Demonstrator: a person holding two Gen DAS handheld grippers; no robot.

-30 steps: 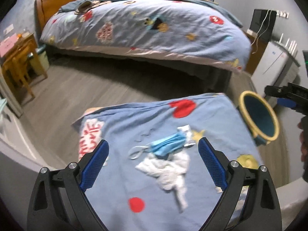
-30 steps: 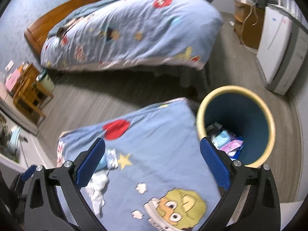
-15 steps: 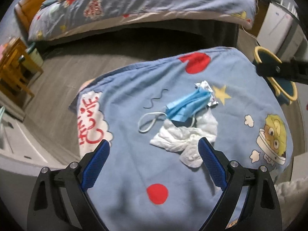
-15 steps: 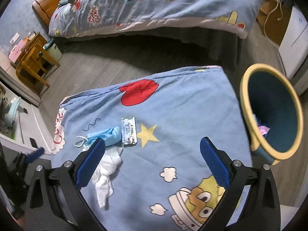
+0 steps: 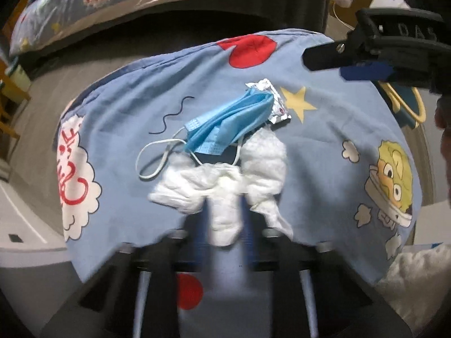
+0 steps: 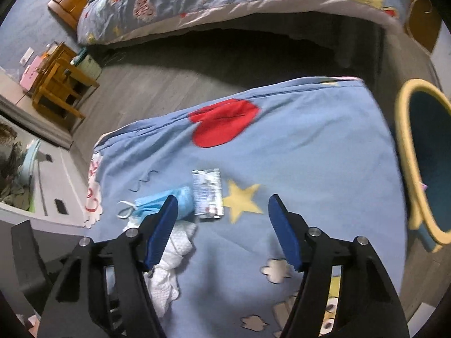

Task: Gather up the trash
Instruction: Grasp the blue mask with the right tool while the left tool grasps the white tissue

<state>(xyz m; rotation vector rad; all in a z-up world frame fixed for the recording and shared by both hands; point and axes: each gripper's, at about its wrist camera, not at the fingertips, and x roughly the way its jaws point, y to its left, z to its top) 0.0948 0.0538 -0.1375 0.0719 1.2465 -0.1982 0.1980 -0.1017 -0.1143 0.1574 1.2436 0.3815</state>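
A crumpled white tissue point(image 5: 225, 186) lies on a blue cartoon-print cloth point(image 5: 324, 146). My left gripper point(image 5: 225, 225), blurred, is closing its jaws on the tissue's near end, and the pads pinch it. Just beyond lie a blue face mask point(image 5: 228, 124) and a silver wrapper point(image 5: 277, 104). My right gripper point(image 6: 223, 200) hovers low over the cloth point(image 6: 310, 146) with its jaws closing. Nothing is pressed between them. The wrapper point(image 6: 207, 194) lies just ahead between the tips, and the mask point(image 6: 180, 197) and tissue point(image 6: 169, 267) are by its left finger.
A yellow-rimmed blue bin point(image 6: 406, 155) stands on the floor right of the cloth. A bed point(image 6: 225, 0) with a matching duvet fills the back. A wooden stool point(image 6: 56, 84) and a grey ledge point(image 6: 50, 183) are at the left. A person's hand point(image 5: 444, 118) shows at the right edge.
Both grippers dropped toward the cloth and tilted downward. The left jaws went from wide open to closed around the tissue. The right jaws narrowed and came over the wrapper.
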